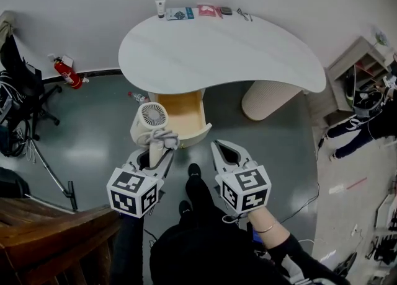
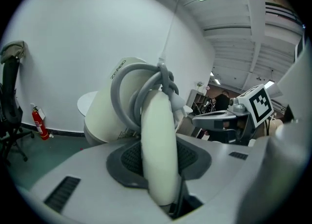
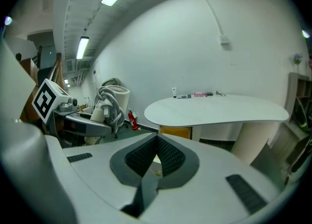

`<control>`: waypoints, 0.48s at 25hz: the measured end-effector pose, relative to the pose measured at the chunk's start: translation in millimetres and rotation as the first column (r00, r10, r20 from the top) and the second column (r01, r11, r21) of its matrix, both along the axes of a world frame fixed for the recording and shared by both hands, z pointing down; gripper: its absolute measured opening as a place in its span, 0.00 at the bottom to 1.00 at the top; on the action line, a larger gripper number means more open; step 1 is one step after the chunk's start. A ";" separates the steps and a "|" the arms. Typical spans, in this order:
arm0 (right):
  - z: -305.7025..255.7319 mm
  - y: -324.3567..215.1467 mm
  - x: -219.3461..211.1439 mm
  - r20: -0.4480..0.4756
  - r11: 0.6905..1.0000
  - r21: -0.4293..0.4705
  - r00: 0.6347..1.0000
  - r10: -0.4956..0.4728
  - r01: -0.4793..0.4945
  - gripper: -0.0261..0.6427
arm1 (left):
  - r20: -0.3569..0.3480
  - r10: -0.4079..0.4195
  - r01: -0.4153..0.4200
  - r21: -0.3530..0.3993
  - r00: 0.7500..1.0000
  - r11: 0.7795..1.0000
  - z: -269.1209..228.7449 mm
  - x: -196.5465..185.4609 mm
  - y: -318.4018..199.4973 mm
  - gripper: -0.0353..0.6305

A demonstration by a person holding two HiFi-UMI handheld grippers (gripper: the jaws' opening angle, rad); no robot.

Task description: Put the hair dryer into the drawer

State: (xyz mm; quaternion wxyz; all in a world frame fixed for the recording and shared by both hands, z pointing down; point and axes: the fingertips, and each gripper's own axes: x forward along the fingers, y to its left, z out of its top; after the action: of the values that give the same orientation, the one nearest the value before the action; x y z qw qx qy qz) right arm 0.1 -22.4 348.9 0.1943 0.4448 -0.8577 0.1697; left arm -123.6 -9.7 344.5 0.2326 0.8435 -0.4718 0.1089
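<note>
1. The left tool [image 1: 160, 151] is clamped on the handle of the hair dryer [image 1: 151, 120], with its grey cord [image 1: 166, 137] wound round the handle. The right tool [image 1: 218, 147] is pressed shut on nothing, near and to the right.
2. The dryer hangs in the air, with its handle along the left tool's line and its barrel at the far end, grille facing up.
3. The open drawer [image 1: 188, 111] sits under the white worktop [image 1: 217, 54], just right of the dryer's head and slightly farther. The carrying tool is the nearer one, and a short move far and right should put the dryer above the opening.
4. The worktop hides the drawer's far part, so I cannot judge its depth. The small items on the worktop's far edge are hard to make out.
</note>
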 end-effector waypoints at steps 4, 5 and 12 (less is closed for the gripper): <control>8.5 -26.4 4.9 0.000 1.000 -0.026 1.000 0.015 -0.015 0.04 | 0.024 0.041 -0.039 -0.068 0.999 0.997 18.9 6.0 -24.3 0.25; 10.9 -33.1 6.2 0.001 0.999 -0.032 1.000 0.018 -0.018 0.04 | 0.028 0.049 -0.047 -0.081 0.998 0.996 23.2 7.7 -30.4 0.25; 28.7 -78.4 13.4 -0.003 0.996 -0.081 1.000 0.026 -0.027 0.04 | 0.052 0.121 -0.110 -0.174 0.991 0.979 51.9 21.0 -66.6 0.25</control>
State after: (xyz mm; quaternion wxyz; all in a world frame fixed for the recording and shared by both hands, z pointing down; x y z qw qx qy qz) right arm 13.5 -100.8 377.5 0.2108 0.4481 -0.8439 0.2065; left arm -102.6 -76.2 396.4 0.2825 0.8427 -0.4178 0.1884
